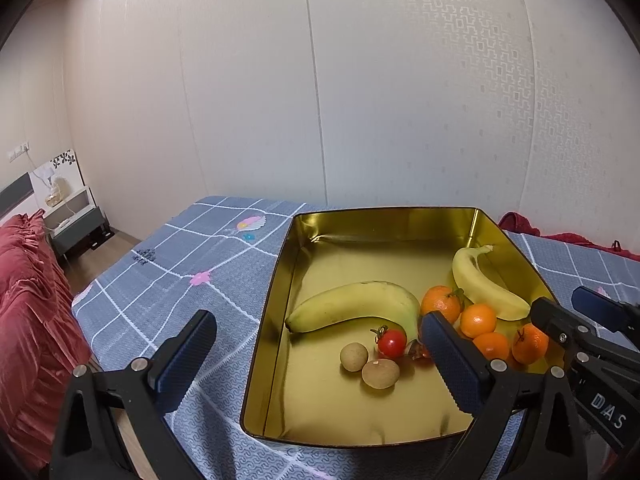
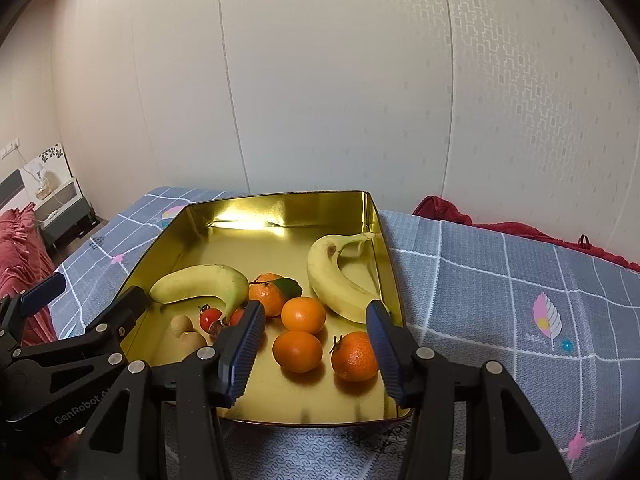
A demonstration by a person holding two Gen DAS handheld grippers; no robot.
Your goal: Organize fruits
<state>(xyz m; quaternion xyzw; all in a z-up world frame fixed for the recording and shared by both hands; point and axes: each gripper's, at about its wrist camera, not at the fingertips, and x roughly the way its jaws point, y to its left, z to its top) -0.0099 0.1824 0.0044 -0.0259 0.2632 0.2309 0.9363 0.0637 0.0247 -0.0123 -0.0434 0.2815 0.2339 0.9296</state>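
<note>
Gold tin (image 1: 280, 280) lies ahead of both tongs, holding all the fruit. Left tongs (image 1: 316, 356) are spread, empty; this view alone shows both longans (image 1: 354, 356) clearly. Right tongs (image 2: 316, 334) are spread, pinching nothing, framing two oranges (image 2: 298, 351).

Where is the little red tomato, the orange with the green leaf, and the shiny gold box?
Small red cherry tomato (image 1: 392, 342), left wrist view, middle of its round skin.
Orange mandarin with green leaf (image 2: 267, 296), right wrist view, centre of the peel.
Shiny gold metal tin box (image 2: 280, 208), right wrist view, far inner wall.
</note>
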